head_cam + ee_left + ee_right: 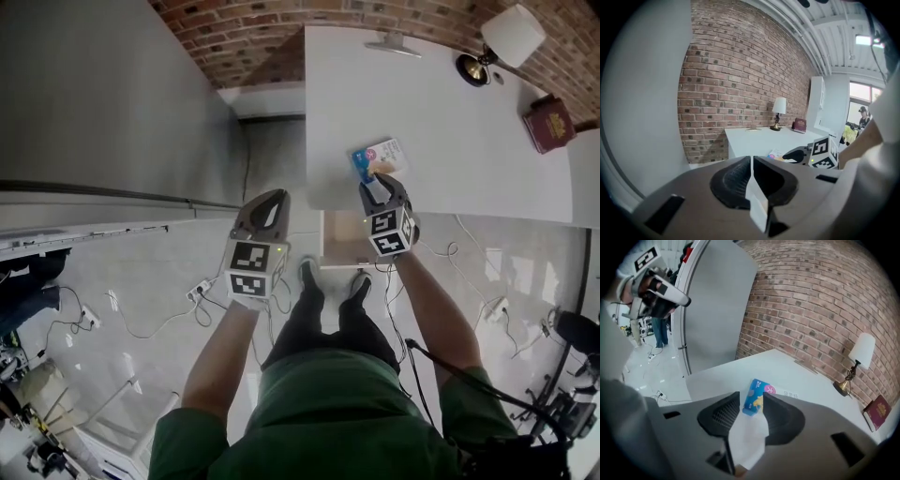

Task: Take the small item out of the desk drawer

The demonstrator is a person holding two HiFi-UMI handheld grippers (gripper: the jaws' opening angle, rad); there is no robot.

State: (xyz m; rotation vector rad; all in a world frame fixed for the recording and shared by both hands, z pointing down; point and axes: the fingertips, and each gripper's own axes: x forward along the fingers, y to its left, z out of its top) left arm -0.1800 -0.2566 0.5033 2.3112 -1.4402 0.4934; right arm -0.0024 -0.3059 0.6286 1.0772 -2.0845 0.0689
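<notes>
packet out on the desk, drawer open

your right gripper (380,187) holds its jaws apart around the near end of the small blue printed packet (378,159), which seems to lie flat on the white desk (450,122). your left gripper (266,208) is closed and empty. the pale open drawer (339,251) has its inside mostly hidden.

Your right gripper (380,185) points at the packet (379,156) on the desk (441,122) edge, above the open drawer (339,242).

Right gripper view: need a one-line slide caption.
Right tool with open jaws framing a small blue printed packet lying on the white desk; brick wall and white-shaded table lamp behind.
</notes>
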